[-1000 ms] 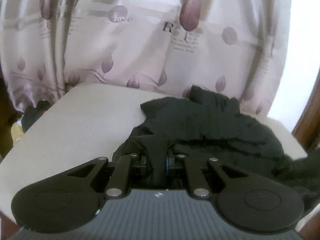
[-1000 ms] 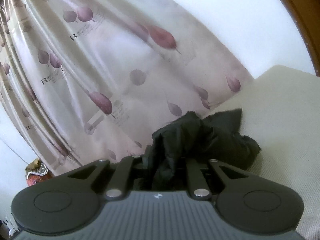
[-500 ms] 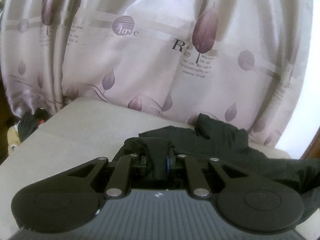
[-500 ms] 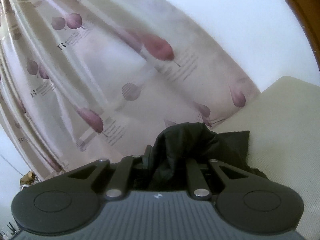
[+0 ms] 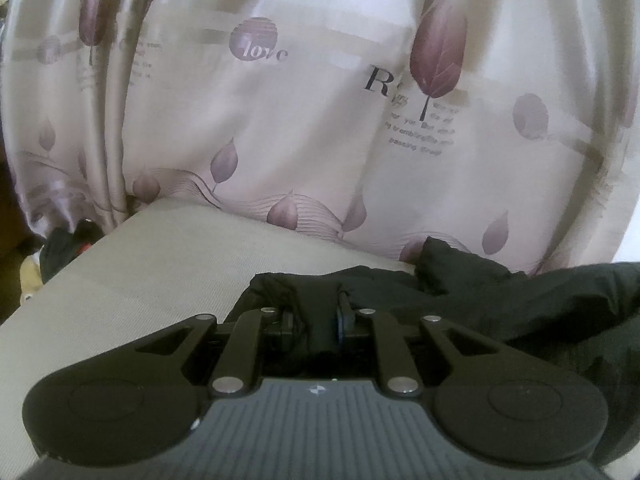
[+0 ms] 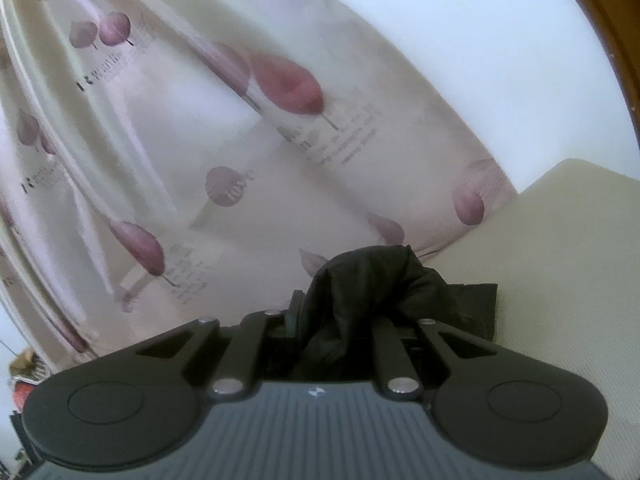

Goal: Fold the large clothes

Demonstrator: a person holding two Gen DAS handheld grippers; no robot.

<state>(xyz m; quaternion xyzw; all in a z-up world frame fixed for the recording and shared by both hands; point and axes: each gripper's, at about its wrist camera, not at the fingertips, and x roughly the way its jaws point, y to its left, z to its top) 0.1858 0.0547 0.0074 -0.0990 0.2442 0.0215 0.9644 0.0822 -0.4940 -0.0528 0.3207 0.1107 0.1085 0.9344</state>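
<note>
A black garment [image 5: 500,300] lies crumpled on the beige cushioned surface [image 5: 160,264] and runs off to the right in the left wrist view. My left gripper [image 5: 320,316] is shut on a fold of it at its left end. My right gripper [image 6: 340,316] is shut on another bunch of the same black garment [image 6: 372,280], which stands up over the fingers and hides them. A corner of it rests on the beige surface [image 6: 560,260] to the right.
A pale curtain [image 5: 320,120] with purple leaf prints hangs right behind the surface's far edge; it also fills the right wrist view [image 6: 200,140]. A brown wooden frame [image 6: 616,40] is at the far right. Dark clutter [image 5: 64,240] sits off the left edge.
Both grippers have moved toward the curtain with the garment held. The curtain looms larger, and less of the garment shows ahead of each gripper.
</note>
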